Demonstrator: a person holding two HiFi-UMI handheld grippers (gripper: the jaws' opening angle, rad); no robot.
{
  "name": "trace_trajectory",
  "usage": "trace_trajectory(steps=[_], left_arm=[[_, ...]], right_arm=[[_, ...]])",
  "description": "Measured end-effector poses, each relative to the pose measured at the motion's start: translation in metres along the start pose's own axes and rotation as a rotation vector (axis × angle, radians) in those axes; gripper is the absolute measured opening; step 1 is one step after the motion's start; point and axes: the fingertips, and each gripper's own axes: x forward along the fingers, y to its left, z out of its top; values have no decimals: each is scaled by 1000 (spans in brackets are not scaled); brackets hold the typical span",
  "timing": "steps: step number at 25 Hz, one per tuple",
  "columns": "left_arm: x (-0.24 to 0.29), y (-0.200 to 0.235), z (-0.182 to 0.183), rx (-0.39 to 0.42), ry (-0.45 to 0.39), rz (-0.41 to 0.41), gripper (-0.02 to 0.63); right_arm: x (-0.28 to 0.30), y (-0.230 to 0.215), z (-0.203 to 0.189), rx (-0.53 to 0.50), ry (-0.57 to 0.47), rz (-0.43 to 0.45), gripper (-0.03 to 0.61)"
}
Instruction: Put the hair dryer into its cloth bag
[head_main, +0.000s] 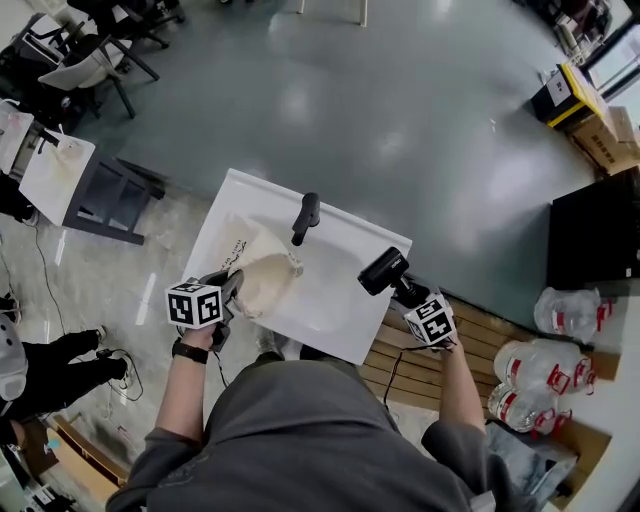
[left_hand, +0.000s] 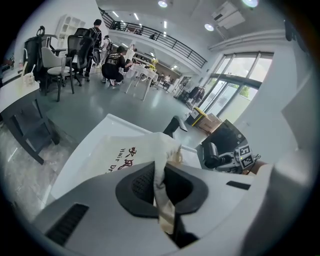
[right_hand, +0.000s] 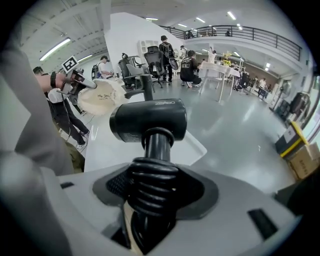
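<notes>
Black dryer (head_main: 383, 270), handle clamped in right gripper (head_main: 399, 288), barrel crosswise beyond; cream bag (head_main: 268, 282), rim pinched in left gripper (head_main: 237, 286).

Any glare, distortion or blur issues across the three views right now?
Head view: soft ceiling-light glare on the grey floor, table bright but readable. Left gripper view: fisheye curvature, dark vignetted corners, windows washed out, cloth bag print legible. Right gripper view: same fisheye, hair dryer sharp, its ribbed end near the lens softer.
</notes>
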Motion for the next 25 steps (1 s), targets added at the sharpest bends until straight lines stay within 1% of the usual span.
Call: trace_trajectory(steps=[6,13,20,25], left_arm=[[3,0,-3,6,4,-13,8],[7,-4,-4,4,4,-25,8],[11,-13,-9,8,9,-41,8],[13,-16,-11,6,9,-45,8]], right_arm=[[-3,21,5,-2,9,16,245],[13,65,28,-71,1,79,245],[29,119,58,-178,-8,173,245],[40,158,83,-313,-4,235,245]])
